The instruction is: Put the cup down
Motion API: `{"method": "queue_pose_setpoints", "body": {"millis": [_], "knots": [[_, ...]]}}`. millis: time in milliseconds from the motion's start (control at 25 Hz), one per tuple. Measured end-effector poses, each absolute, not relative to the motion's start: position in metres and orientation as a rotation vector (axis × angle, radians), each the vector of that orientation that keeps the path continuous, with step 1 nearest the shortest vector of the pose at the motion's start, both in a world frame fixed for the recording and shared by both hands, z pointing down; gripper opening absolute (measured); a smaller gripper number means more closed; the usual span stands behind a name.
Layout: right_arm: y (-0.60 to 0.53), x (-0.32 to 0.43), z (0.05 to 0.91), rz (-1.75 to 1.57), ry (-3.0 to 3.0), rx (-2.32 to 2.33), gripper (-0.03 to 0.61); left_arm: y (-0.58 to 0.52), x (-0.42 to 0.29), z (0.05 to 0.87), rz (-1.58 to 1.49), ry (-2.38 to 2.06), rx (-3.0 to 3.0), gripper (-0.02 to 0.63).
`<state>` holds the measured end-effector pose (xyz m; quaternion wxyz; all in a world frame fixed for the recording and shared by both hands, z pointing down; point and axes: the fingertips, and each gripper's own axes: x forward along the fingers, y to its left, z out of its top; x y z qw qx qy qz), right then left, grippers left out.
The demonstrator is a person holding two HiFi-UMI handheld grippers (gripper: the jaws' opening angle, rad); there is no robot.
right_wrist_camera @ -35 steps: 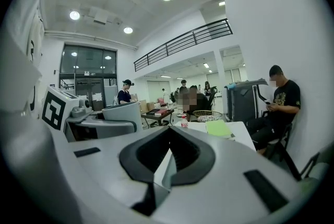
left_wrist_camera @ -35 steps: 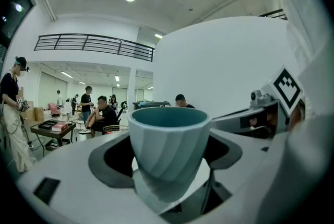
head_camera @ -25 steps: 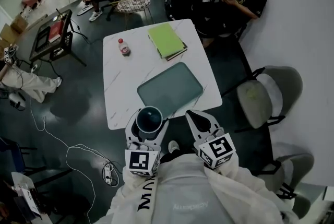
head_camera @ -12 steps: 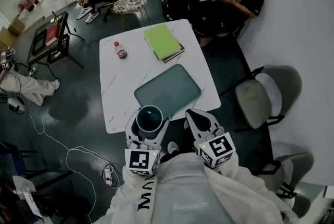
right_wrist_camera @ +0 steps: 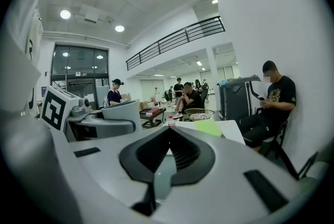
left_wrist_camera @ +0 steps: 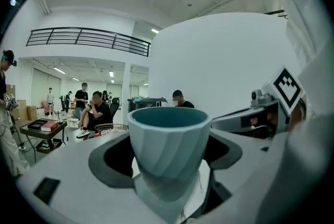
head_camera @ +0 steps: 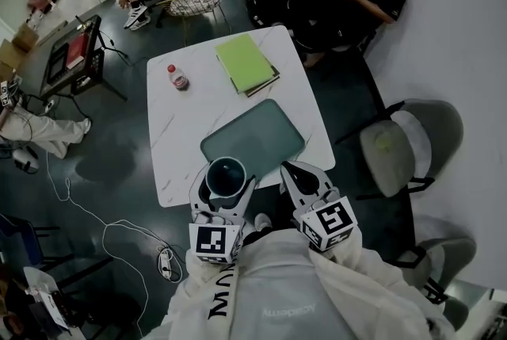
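Cup (head_camera: pixel 226 174): pale blue-grey, twisted ribs down the wall, empty, upright. Sits between the jaws of the left gripper (head_camera: pixel 226 183), pinched on both sides of its lower half, rim standing clear above them. Hangs at the near edge of the white table (head_camera: pixel 170 164), just by the near left corner of the dark flat pad (head_camera: pixel 253 139); cannot tell whether the base touches the tabletop. Just to the right, apart from the cup: right gripper (head_camera: pixel 301 174), jaws pressed together with nothing between them, tips at the table's near edge by the pad's near right corner. Pad laid aslant across the near middle of the table, its right end close to the right edge. Bare marble open to the left of the pad, a broad strip running along the left edge. Farther up that strip, near the far left corner: small bottle (head_camera: pixel 177 78) with a red cap, upright, well apart from the cup. At the far end, a stack of green books (head_camera: pixel 247 63), close behind the pad's far side. Off the table to the right, a grey chair (head_camera: pixel 404 144), well apart. On the dark floor to the left, a loose white cable (head_camera: pixel 87 219).
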<state>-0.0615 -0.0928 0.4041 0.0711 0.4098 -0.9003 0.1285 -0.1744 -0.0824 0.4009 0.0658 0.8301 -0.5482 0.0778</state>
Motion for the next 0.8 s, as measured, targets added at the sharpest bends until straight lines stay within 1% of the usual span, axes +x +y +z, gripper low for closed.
{"method": "queue_pose_setpoints", "body": {"millis": [800], "knots": [[-0.184,-0.019,0.415,0.453,-2.694,1.287,0.006,-0.182,-0.133,0.425,0.285,-1.597,2.517,0.391]]}}
